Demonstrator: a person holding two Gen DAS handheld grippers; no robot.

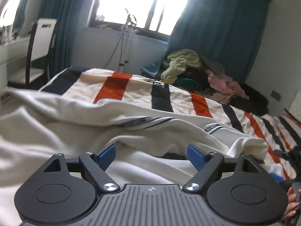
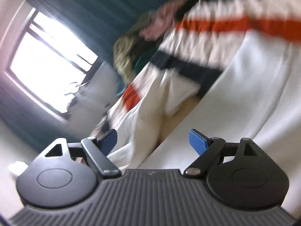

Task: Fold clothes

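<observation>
1. Nearest to me, the left tongs (image 1: pixel 150 153) stood wide apart with nothing between their blue pads, low over the cream garment (image 1: pixel 79 113); the right tongs (image 2: pixel 153 140) gaped just as wide and empty, tilted hard over the same cloth, their view smeared by blur.

2. To my eye a grasp was in the offing, though which edge was meant I could not tell; it would go best by closing on one layer at a hem or corner, both tongs level, and lifting slowly so the cloth did not bunch.

3. The garment lay rumpled on the bed; cream-white, soft and thickish, heaped in loose ridges rather than flat, with a dark striped trim (image 1: pixel 143 122) showing along one fold; whether it was half folded or merely dropped there, the creases did not settle.

4. Beyond it stretched the striped bedcover (image 1: pixel 120 86), cream with orange and navy bands; at its far corner sat a pile of clothes (image 1: pixel 190 66), yellowish, pink and dark, unfolded; behind hung teal curtains (image 1: pixel 222 28) beside a bright window (image 1: pixel 143 1).
</observation>
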